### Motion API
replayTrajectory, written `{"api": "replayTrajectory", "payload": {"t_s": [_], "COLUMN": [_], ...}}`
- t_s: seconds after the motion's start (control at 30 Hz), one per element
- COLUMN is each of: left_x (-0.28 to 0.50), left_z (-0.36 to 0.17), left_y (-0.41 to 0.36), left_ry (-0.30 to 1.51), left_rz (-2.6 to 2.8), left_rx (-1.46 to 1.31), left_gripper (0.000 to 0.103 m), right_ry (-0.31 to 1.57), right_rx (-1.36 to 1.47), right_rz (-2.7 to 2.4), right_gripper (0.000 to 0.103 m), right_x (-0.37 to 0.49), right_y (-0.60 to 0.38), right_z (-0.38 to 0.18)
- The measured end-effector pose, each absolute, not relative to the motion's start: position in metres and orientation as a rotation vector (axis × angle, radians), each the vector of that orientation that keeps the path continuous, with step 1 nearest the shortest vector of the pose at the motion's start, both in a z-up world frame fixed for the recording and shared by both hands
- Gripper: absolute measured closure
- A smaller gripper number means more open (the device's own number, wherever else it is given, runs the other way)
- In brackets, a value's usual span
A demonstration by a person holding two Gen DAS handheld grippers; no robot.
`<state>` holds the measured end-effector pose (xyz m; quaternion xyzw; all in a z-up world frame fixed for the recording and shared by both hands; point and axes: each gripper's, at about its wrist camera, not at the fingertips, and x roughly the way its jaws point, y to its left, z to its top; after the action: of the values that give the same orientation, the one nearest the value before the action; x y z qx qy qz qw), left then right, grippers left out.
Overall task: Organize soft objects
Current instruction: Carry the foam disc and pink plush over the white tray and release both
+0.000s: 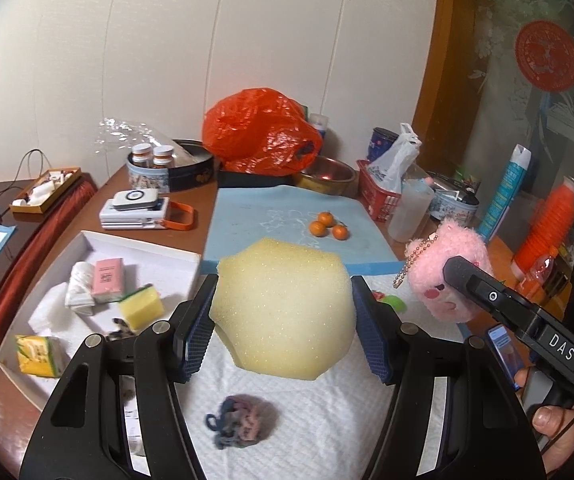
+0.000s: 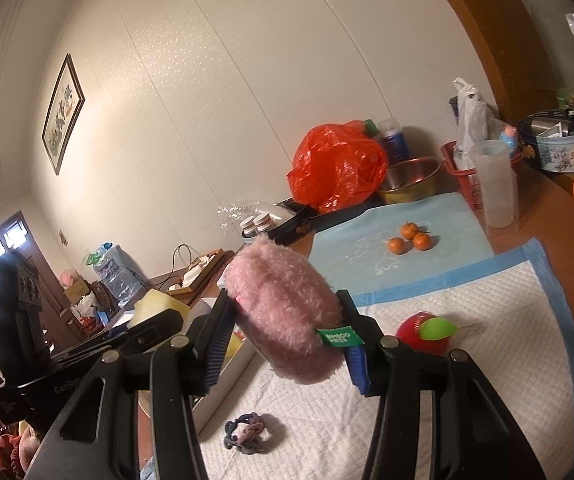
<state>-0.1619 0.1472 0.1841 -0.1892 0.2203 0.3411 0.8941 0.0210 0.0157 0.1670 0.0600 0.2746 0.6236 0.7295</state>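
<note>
Both sets of jaws are clamped on soft loads above the white pad on the worktop: the left gripper point(image 1: 283, 312) squeezes a yellow foam sponge point(image 1: 285, 308) by its sides, light and springy; the right gripper point(image 2: 287, 320) pinches a pink plush toy point(image 2: 283, 312) across its middle. A small limp hair tie point(image 1: 237, 424) lies below.

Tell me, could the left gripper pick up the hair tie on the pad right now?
Probably not yet. The left gripper is shut on the sponge, so its jaws are full. The hair tie lies uncovered on the white pad just below, with nothing over it, once the sponge is set down.
</note>
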Motion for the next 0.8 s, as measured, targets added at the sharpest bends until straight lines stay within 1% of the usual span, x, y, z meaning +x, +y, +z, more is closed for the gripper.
{"api": "replayTrajectory", "payload": {"t_s": [0.47, 0.8], "left_x": [-0.240, -0.285], "left_z": [0.189, 0.176], "left_y": [0.186, 0.215], "left_ry": [0.386, 0.385], "left_rz": [0.821, 0.905], "left_rx": [-0.452, -0.498], "left_gripper": [0.039, 0.039], "right_ry": [0.610, 0.629], "right_rx": [0.093, 0.061], "right_rz": [1.413, 1.459], "right_gripper": [0.053, 0.053], "right_x": [-0.017, -0.046], "right_y": [0.047, 0.076], "right_z": [0.168, 0.164]}}
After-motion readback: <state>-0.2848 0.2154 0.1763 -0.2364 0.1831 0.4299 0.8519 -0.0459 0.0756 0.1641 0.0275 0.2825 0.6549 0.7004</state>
